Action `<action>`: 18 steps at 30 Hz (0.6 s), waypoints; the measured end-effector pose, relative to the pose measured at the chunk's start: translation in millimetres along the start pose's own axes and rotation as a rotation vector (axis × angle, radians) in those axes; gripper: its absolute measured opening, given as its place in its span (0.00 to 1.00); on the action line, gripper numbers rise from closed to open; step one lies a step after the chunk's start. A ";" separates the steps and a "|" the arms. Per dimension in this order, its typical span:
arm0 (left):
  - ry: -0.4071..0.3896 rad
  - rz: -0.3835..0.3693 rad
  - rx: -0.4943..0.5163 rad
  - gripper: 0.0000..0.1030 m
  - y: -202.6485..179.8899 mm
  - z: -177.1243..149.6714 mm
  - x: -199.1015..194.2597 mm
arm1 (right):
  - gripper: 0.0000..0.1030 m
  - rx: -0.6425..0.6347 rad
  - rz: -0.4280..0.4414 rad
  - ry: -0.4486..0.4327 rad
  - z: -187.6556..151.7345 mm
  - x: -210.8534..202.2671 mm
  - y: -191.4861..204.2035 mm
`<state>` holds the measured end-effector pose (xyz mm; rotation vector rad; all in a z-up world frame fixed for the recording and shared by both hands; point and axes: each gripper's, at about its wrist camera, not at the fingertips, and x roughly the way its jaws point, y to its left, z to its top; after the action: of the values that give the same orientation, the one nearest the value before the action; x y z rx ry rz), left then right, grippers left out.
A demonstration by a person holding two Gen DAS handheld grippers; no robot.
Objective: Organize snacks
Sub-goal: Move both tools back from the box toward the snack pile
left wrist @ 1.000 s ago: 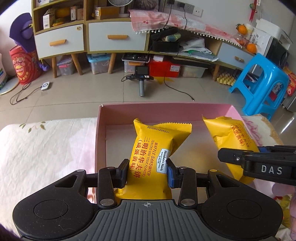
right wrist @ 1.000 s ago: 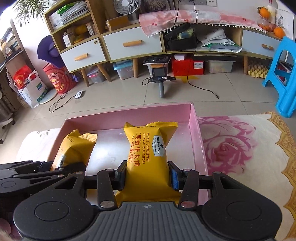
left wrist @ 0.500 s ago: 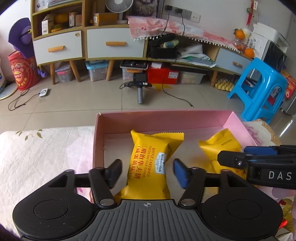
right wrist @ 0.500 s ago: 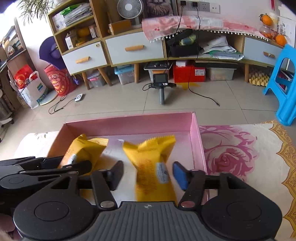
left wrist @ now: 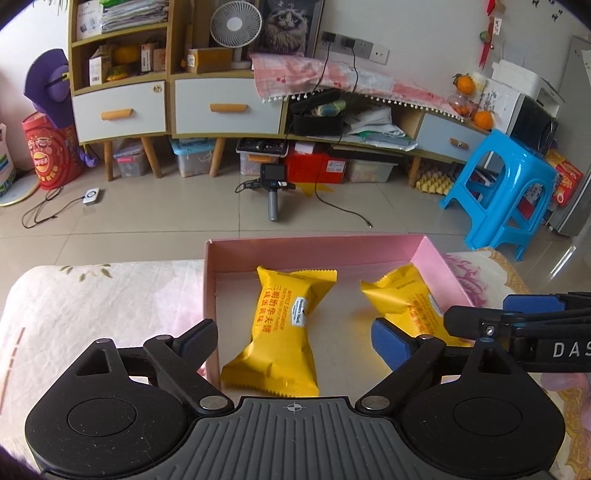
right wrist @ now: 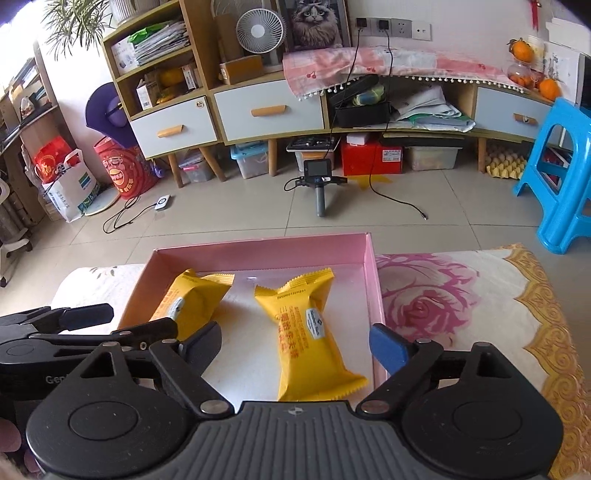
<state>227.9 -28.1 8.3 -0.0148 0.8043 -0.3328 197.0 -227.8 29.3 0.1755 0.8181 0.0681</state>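
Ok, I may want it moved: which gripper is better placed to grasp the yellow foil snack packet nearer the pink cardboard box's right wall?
Right. That yellow packet lies between the right gripper's opening jaws, untouched. The left gripper straddles the other packet, by the pink box's left wall.

Location type: home living room. Indicators: wooden sideboard (left wrist: 221, 110) with drawers and open shelves, desk fan (left wrist: 231, 27), framed cat picture (left wrist: 286, 26), oranges (left wrist: 482, 118), blue plastic stool (left wrist: 506, 192), storage boxes (left wrist: 194, 160) on tiled floor (left wrist: 147, 221).
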 end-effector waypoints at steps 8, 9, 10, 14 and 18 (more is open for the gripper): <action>0.006 0.000 0.004 0.93 0.8 -15.7 -35.6 | 0.81 0.024 0.009 -0.011 -19.6 -35.0 9.6; 0.006 0.000 0.006 0.93 0.7 -17.9 -39.5 | 0.81 0.031 0.010 -0.009 -23.5 -38.7 10.9; 0.006 -0.001 0.008 0.93 0.4 -20.5 -43.4 | 0.81 0.032 0.014 -0.004 -27.2 -41.6 12.5; 0.009 0.001 0.016 0.94 1.0 -33.9 -59.0 | 0.83 0.023 0.001 -0.001 -39.2 -52.7 19.1; 0.019 0.011 0.018 0.94 2.5 -48.4 -70.6 | 0.85 0.014 -0.010 0.001 -50.1 -64.2 25.1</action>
<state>148.8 0.8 24.0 0.0095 0.8204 -0.3302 116.8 -204.8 46.4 0.1848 0.8201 0.0529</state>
